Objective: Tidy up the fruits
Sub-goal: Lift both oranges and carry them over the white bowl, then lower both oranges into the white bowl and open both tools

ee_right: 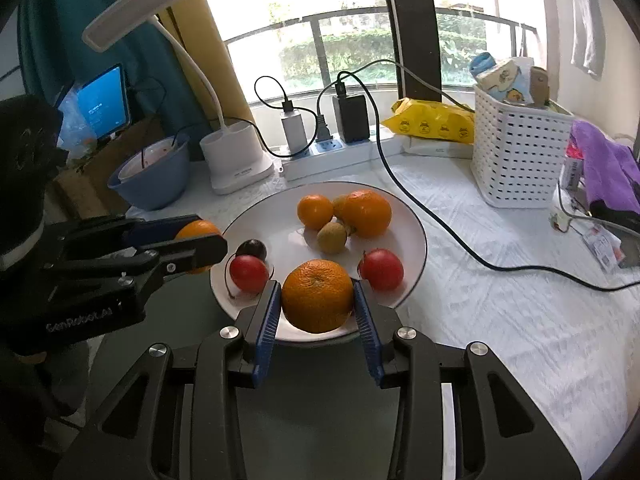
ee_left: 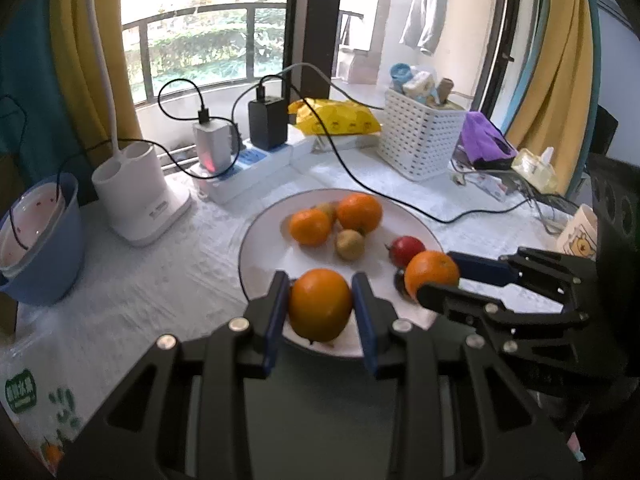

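Gripping one orange apiece, both tools hang over the near edge of the white plate point(ee_right: 404, 216).

Left tool point(ee_left: 320, 300): blue pads pinch an orange point(ee_left: 320, 304) on both sides, over the near rim of the plate. In the right wrist view this tool point(ee_right: 200, 246) enters from the left, its orange mostly hidden behind the fingers.

Right tool point(ee_right: 316, 296): pads pinch a second orange point(ee_right: 318, 295), also over the near rim. In the left wrist view it point(ee_left: 434, 276) comes in from the right with its fruit beside a red fruit point(ee_left: 407, 249).

On the plate: two oranges point(ee_right: 366, 213) at the far side, touching; a small brownish-green fruit point(ee_right: 332, 237) just in front of them; another red fruit point(ee_right: 249, 273) at the left with a dark fruit point(ee_right: 252, 249) behind it.

Worktop point(ee_right: 500, 312): pale cloth cover, black cable point(ee_right: 440, 224) running right of the plate, white basket point(ee_right: 516, 156) far right, power strip point(ee_right: 332, 156) behind, blue bowl point(ee_right: 154, 178) far left.
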A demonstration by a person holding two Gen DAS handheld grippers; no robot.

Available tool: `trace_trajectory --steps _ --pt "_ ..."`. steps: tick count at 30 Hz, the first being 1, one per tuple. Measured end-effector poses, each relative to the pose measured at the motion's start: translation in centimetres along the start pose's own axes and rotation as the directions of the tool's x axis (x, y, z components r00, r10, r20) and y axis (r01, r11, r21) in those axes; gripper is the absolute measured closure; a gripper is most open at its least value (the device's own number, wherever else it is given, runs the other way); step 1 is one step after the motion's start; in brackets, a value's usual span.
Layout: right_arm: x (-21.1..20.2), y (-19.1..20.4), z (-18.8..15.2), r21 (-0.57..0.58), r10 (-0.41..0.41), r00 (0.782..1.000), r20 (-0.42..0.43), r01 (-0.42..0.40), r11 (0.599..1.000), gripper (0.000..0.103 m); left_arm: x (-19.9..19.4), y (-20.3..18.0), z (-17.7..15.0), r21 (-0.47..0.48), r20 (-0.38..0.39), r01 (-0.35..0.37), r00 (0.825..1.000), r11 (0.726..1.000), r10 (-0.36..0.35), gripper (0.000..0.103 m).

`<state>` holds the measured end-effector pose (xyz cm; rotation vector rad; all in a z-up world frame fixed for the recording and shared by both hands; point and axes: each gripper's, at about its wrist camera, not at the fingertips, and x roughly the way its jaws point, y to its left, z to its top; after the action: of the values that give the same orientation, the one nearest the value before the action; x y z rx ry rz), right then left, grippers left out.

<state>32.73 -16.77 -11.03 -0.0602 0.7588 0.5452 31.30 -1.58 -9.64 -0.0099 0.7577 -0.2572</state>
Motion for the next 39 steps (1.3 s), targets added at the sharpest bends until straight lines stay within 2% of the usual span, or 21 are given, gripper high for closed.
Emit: trace_trajectory --steps 12,24,39 --pt "3.1 -0.1 1.5 -0.012 0.003 1.000 -0.021 -0.004 1.000 0.063 3.5 1.8 2.0 0.011 -0.009 -0.011 1.000 1.000 0.011 0.070" --pt "5.3 -0.3 1.8 -0.011 -0.002 0.998 -0.056 0.001 1.000 0.063 5.8 3.3 2.2 -0.041 -0.052 -0.005 0.999 0.999 0.003 0.070" --pt "4.0 -0.4 1.8 0.008 -0.040 0.999 -0.035 0.041 0.999 0.061 3.8 2.8 2.3 -0.050 -0.033 0.010 0.999 0.999 -0.012 0.069"
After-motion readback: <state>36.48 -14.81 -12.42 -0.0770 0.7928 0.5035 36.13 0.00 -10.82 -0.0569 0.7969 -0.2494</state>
